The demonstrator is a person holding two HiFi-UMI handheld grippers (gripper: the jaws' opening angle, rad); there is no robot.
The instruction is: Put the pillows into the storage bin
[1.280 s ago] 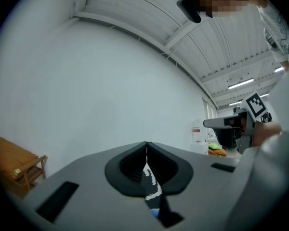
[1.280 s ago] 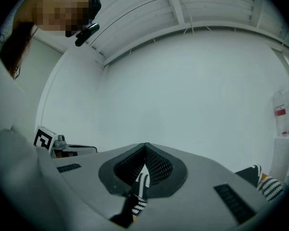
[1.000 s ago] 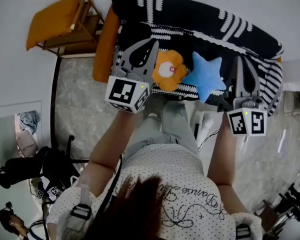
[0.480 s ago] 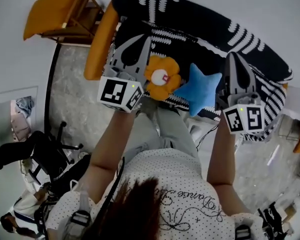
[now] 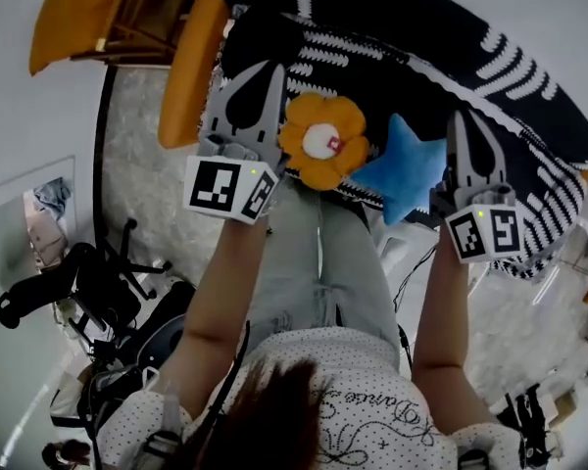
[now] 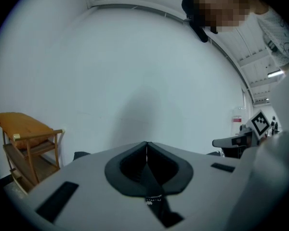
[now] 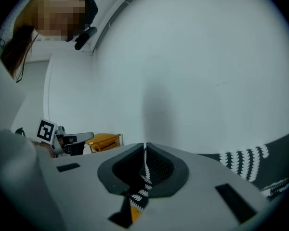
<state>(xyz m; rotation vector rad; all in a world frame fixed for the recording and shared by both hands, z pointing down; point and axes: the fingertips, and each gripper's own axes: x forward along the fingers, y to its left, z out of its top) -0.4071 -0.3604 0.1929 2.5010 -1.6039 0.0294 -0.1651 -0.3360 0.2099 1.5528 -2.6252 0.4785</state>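
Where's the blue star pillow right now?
In the head view, the star pillow lies right of centre on the black-and-white blanket, between the orange flower pillow and the right hand-held gripper.

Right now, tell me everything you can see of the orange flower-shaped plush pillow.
The orange flower-shaped plush pillow has rounded petals, a round white centre and a small red patch at that centre's right. It looks like soft stuffed fabric. It lies face up on the black-and-white patterned cover, near its front edge. The blue star-shaped pillow sits against its right side, seemingly touching. The shut left gripper is close on its left. Nothing grips it.
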